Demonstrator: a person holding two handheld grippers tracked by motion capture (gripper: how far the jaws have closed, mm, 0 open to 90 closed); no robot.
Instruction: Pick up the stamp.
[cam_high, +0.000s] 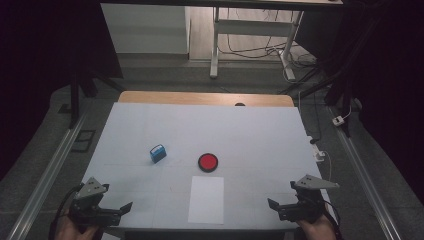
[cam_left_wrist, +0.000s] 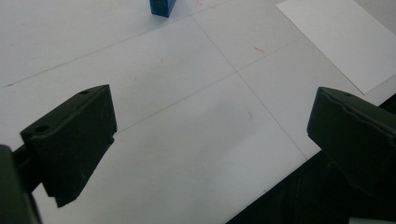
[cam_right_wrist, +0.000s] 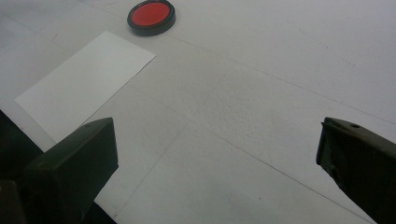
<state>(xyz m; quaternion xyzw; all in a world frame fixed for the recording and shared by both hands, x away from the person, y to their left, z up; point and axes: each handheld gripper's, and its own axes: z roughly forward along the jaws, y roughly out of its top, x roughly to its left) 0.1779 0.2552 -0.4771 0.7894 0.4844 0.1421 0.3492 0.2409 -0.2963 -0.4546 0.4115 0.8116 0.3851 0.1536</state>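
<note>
On the white table top (cam_high: 250, 130) stand a small blue block (cam_high: 158, 153) (cam_left_wrist: 162, 6) and a round black-rimmed red disc (cam_high: 207, 162) (cam_right_wrist: 151, 17). A white sheet of paper (cam_high: 206, 199) (cam_left_wrist: 341, 37) (cam_right_wrist: 84, 84) lies in front of the disc, near the front edge. My left gripper (cam_high: 119, 212) (cam_left_wrist: 210, 144) hovers at the front left corner, open, with nothing between its jaws. At the front right corner my right gripper (cam_high: 278, 206) (cam_right_wrist: 217, 158) is open too, and holds nothing. Both are well short of the block and the disc.
Beyond the table's far wooden edge (cam_high: 205, 98) stand a white desk frame (cam_high: 250, 35) and loose cables (cam_high: 300, 65) on the floor. Metal rails (cam_high: 47, 172) run along both sides of the table. A power strip (cam_high: 340, 120) lies at the right.
</note>
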